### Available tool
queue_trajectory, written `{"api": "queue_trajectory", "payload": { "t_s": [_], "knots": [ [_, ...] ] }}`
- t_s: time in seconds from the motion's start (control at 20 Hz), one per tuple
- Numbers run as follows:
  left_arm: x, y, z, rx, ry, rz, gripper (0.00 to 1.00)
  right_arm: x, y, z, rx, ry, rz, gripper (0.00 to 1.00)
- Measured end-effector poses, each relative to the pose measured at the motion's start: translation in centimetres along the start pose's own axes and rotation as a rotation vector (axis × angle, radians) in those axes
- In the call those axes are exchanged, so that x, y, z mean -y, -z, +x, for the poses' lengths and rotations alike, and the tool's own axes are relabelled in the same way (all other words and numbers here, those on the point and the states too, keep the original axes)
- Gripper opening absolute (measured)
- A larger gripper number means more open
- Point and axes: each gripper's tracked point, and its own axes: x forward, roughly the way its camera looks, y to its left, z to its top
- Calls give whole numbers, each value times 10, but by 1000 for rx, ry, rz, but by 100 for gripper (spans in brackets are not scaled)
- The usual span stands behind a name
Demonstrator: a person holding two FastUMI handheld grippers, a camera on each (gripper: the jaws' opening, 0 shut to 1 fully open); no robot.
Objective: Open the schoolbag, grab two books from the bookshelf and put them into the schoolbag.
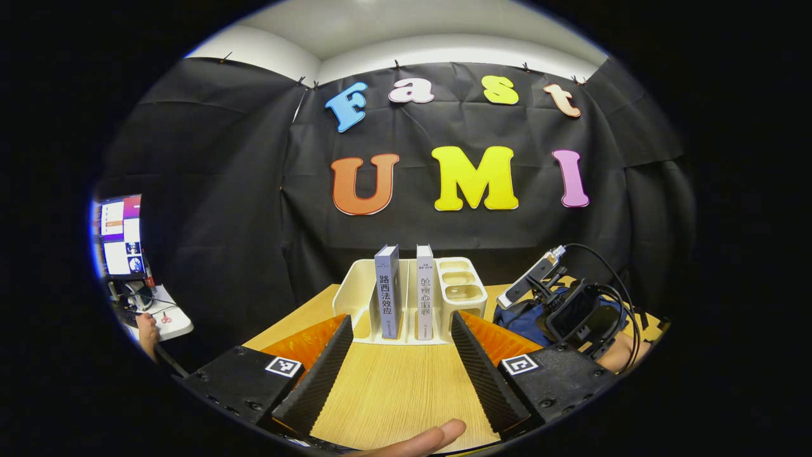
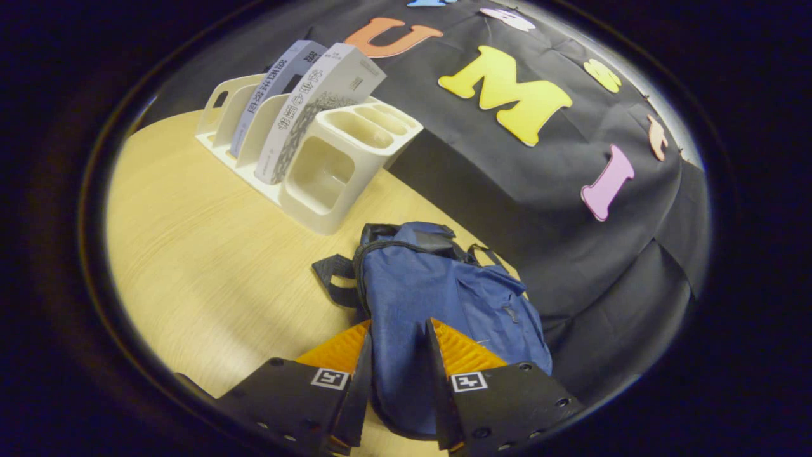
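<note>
On a wooden surface (image 1: pixel 393 387), two books (image 1: pixel 388 292) stood upright in a white bookshelf (image 1: pixel 355 285). The left tool (image 1: pixel 399 374) hovered spread wide, facing them. The right tool (image 2: pixel 398 362) was pressed together on a fold of the blue schoolbag (image 2: pixel 444 298), which lay just beside the bookshelf.

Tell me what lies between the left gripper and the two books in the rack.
Nothing: in the left gripper view, bare wooden table runs from the open left gripper to the books standing in the white rack.
</note>
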Motion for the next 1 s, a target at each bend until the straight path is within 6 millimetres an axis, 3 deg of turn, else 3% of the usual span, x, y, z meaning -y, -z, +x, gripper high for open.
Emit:
{"api": "queue_trajectory", "payload": {
  "t_s": [0.1, 0.15, 0.2, 0.25, 0.3, 0.35, 0.4, 0.45, 0.7, 0.85, 1.0],
  "knots": [
    [0, 1, 0, -4, 3, -7, 99, 6, -1, 8, -3, 44, -30, 44],
    [0, 1, 0, -5, 4, -9, 98, 9, -3, 14, 5, 76, -46, 51],
    [0, 0, 0, -3, 5, -7, 98, 15, -3, 20, 9, 113, -62, 43],
    [1, 0, 0, -2, 6, -5, 98, 20, -2, 24, 6, 135, -72, 44],
    [1, 1, 1, -3, 7, -5, 98, 14, 0, 26, 2, 102, -58, 34],
    [0, 1, 2, -4, 7, -6, 98, 6, 2, 31, -5, 57, -44, 16],
    [0, 2, 3, -7, 7, -9, 98, 10, 3, 25, -4, 54, -25, 17],
    [0, 4, 3, -11, 8, -11, 98, 13, -1, 26, 5, 44, -12, 9],
    [-4, 7, 9, -18, -3, -8, 99, 46, -15, 16, 37, -18, 101, 5],
    [-10, 13, 18, -31, -30, -25, 99, 84, -28, 14, 73, -28, 201, 4],
    [-22, 23, 23, -66, -85, -46, 99, 109, -30, 16, 104, -72, 259, 4]
  ]
}}
